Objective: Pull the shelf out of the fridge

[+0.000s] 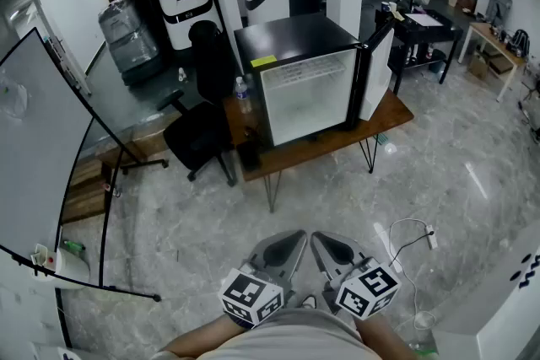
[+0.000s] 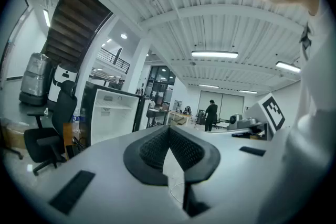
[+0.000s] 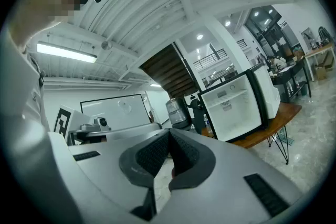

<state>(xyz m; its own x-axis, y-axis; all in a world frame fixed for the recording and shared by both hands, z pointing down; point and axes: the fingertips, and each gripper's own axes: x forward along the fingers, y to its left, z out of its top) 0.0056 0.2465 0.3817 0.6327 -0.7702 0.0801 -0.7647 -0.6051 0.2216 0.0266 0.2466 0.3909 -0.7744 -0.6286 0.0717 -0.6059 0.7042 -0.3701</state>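
Note:
A black mini fridge (image 1: 291,42) stands on a low wooden table (image 1: 390,117), well ahead of me. Its door (image 1: 377,73) hangs open to the right, showing a white interior. A thin shelf (image 1: 307,77) crosses the upper part of it. Both grippers are held close to my body, far from the fridge. My left gripper (image 1: 291,240) and right gripper (image 1: 325,240) are shut, jaw tips touching, with nothing between them. The left gripper view shows its closed jaws and the fridge (image 2: 112,114) at left. The right gripper view shows the fridge (image 3: 239,108) at right with the shelf (image 3: 233,104).
A black office chair (image 1: 201,124) stands left of the table, with a water bottle (image 1: 243,94) on the table beside the fridge. A whiteboard (image 1: 42,147) on a stand fills the left. A white cable (image 1: 407,236) lies on the marble floor at right. People sit at desks at the far back.

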